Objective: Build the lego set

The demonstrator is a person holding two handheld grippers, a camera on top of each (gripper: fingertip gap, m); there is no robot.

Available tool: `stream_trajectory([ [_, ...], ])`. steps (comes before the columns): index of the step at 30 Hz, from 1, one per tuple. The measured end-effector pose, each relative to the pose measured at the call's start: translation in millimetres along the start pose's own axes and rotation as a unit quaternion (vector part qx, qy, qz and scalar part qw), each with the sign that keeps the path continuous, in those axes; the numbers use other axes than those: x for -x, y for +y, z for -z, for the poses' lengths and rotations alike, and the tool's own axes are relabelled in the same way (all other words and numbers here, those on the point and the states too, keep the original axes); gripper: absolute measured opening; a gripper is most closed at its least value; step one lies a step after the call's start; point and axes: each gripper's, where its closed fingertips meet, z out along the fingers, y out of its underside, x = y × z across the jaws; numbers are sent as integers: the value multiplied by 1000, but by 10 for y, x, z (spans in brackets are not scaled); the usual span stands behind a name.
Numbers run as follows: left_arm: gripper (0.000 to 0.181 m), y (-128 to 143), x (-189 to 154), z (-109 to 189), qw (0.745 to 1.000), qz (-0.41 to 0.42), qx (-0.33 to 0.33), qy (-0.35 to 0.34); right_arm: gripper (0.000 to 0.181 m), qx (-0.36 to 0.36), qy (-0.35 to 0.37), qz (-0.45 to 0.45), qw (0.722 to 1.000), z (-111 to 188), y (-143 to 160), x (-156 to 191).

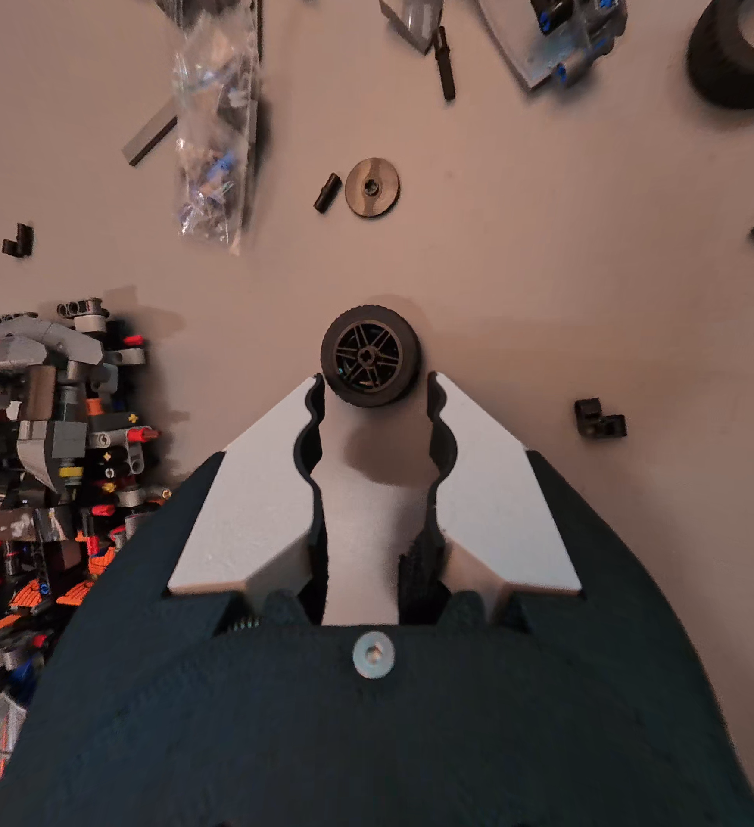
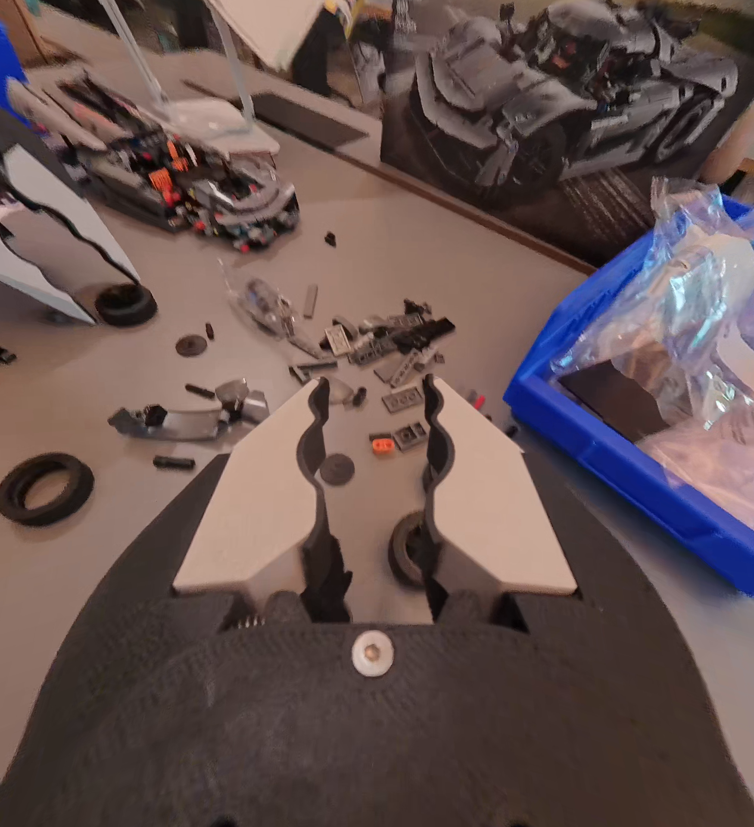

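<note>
A small wheel (image 1: pixel 370 355) with a black tire and a dark spoked rim lies flat on the grey table (image 1: pixel 545 268). My left gripper (image 1: pixel 375 380) is open and points down at it, its fingertips on either side of the wheel's near edge. The right wrist view shows the same gripper (image 2: pixel 115 300) low over that wheel (image 2: pixel 124 304). The partly built grey, black and orange car (image 1: pixel 39 425) stands to the left, also visible in the right wrist view (image 2: pixel 178 179). My right gripper (image 2: pixel 375 385) is open and empty above loose pieces (image 2: pixel 388 340).
A bag of parts (image 1: pixel 214 134), a round disc (image 1: pixel 373 188), a black pin (image 1: pixel 326 192) and black angle pieces (image 1: pixel 599 418) lie around. A loose tire (image 2: pixel 44 488), a second wheel (image 2: pixel 406 555), a grey panel assembly (image 2: pixel 187 416), a blue bin (image 2: pixel 590 447) and the set's box (image 2: pixel 567 103) are nearby. Tip to tip, the grippers are about 30 cm apart. The right gripper is farther from the round disc (image 1: pixel 373 188), some 20 cm, than the left, some 8 cm. It is also in sight in the right wrist view (image 2: pixel 186 342).
</note>
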Motion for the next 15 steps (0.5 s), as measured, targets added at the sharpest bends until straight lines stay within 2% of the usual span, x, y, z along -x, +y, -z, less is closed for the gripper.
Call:
stream_trajectory([
  [7, 48, -64, 89, 40, 999, -32, -30, -10, 44, 135, 16, -2, 991, 427, 460, 37],
  [9, 47, -115, 68, 30, 998, -42, -48, -1, 47, 176, -12, -3, 984, 505, 623, 157],
  [12, 46, -142, 56, 17, 997, -54, -62, -2, 49, 211, -68, 18, 975, 499, 805, 415],
  [15, 45, -159, 47, 42, 996, -54, -73, -2, 50, 252, -82, 45, 963, 391, 1002, 512],
])
